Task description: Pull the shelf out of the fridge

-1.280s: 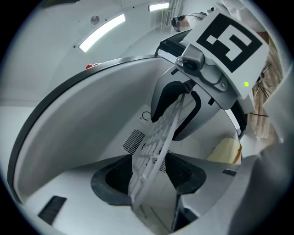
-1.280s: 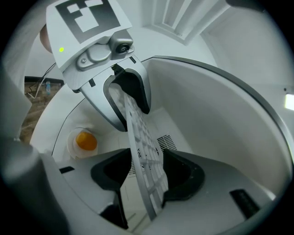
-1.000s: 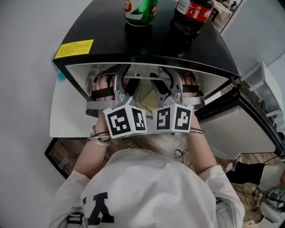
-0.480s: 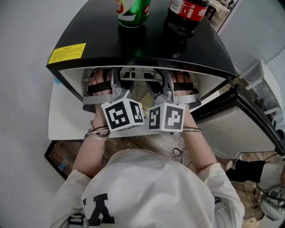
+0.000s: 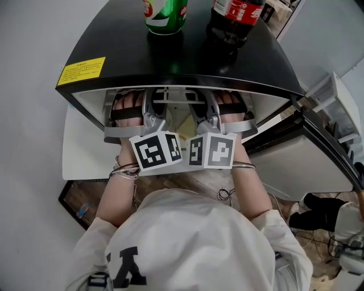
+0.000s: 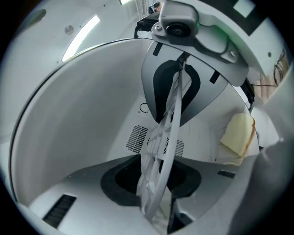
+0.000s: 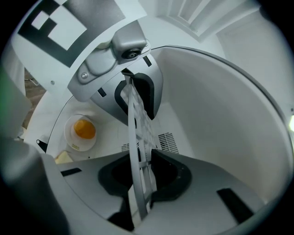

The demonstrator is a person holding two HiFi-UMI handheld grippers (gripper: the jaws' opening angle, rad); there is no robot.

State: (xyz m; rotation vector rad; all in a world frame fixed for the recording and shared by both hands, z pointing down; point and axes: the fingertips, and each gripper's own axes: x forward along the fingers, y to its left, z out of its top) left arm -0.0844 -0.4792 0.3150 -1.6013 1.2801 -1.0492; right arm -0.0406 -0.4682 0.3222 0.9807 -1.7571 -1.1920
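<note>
A small black fridge [image 5: 187, 62] stands open below me. Its white wire shelf [image 5: 170, 94] sits inside, near the top. Both grippers reach into the opening side by side, at the shelf's front edge. The left gripper [image 5: 152, 108] has the shelf [image 6: 161, 151] edge-on between its jaws, which are closing; a dark gap still shows beside the wire. The right gripper [image 5: 203, 108] also has the shelf [image 7: 138, 137] between its closing jaws, with a narrow gap on one side. Each gripper view shows the other gripper further along the same edge.
A green bottle [image 5: 165, 11] and a cola bottle [image 5: 233, 17] stand on the fridge top. The fridge door [image 5: 307, 159] hangs open at the right. Inside lie a yellow slice [image 6: 239, 137] and a small dish with an orange yolk [image 7: 82, 131].
Both grippers have pushed a little deeper into the fridge opening, and their marker cubes now sit closer to its front edge.
</note>
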